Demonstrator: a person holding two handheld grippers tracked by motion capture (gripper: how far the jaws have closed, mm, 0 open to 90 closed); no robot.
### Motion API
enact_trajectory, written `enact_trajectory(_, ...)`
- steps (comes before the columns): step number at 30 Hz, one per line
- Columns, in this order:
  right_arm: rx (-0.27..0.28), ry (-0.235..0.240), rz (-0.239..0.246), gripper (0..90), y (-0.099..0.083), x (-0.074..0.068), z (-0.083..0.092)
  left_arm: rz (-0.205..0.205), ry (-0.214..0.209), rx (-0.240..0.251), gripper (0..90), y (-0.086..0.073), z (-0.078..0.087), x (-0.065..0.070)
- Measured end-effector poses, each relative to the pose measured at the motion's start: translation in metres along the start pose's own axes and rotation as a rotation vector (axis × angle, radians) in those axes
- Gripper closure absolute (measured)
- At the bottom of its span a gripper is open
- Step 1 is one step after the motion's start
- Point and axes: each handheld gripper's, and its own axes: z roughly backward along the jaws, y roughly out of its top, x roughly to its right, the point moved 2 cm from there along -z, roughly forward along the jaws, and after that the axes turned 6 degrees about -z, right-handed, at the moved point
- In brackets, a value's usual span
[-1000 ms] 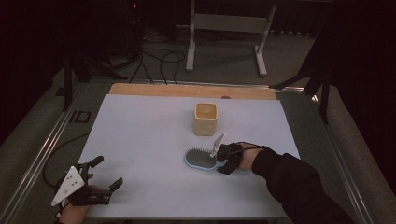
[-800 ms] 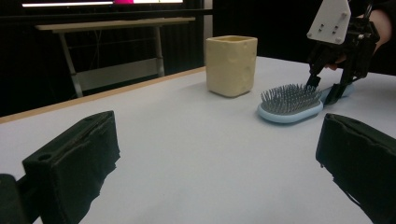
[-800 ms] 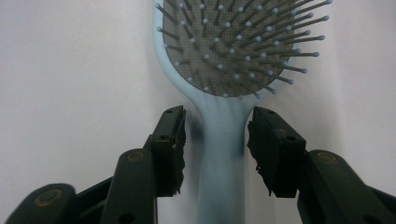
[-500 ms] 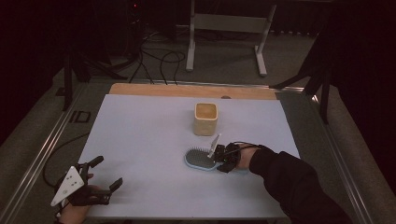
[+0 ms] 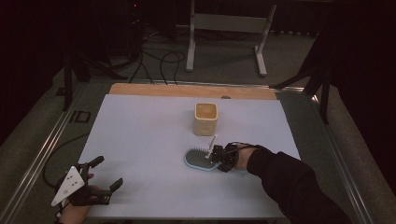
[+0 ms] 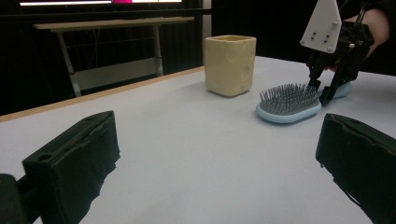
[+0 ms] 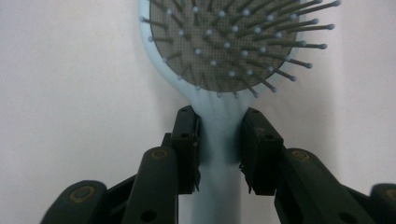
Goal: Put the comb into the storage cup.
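From the high view, the brush lay bristles-up near the counter's middle, just in front of the cup, its handle toward the right edge where the right gripper could reach it. In the left gripper view, the left gripper's fingers stood wide apart, idle near the front-left corner. In the right gripper view, the fingers had just been closing and clamped the brush's neck, probably for lifting.

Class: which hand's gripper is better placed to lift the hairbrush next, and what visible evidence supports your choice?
Right. The right gripper already clamps the light blue hairbrush by its handle, beside the beige cup. The left gripper sits open at the table's near left corner, far from the brush.
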Motion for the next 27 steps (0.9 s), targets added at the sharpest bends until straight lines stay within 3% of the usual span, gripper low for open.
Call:
enact_trajectory(3,0.003,-0.003,0.007,69.9,0.000,0.000,0.000,0.000,0.001,0.000,0.0,0.000,0.000,0.000)
enact_trajectory(18,0.127,-0.004,-0.004,70.4,-0.002,-0.001,0.012,-0.001,0.004,-0.002,0.0,0.000,0.000,0.000)
enact_trajectory(19,0.133,0.019,-0.007,70.4,-0.002,-0.001,0.014,0.000,0.004,-0.001,0.0,0.000,0.000,0.000)
enact_trajectory(23,0.177,0.005,-0.011,70.5,-0.002,-0.002,0.019,0.000,0.003,-0.002,0.0,0.000,0.000,0.000)
enact_trajectory(27,0.212,0.029,-0.011,70.5,-0.003,-0.002,0.024,0.001,0.004,-0.003,0.0,-0.001,0.000,0.000)
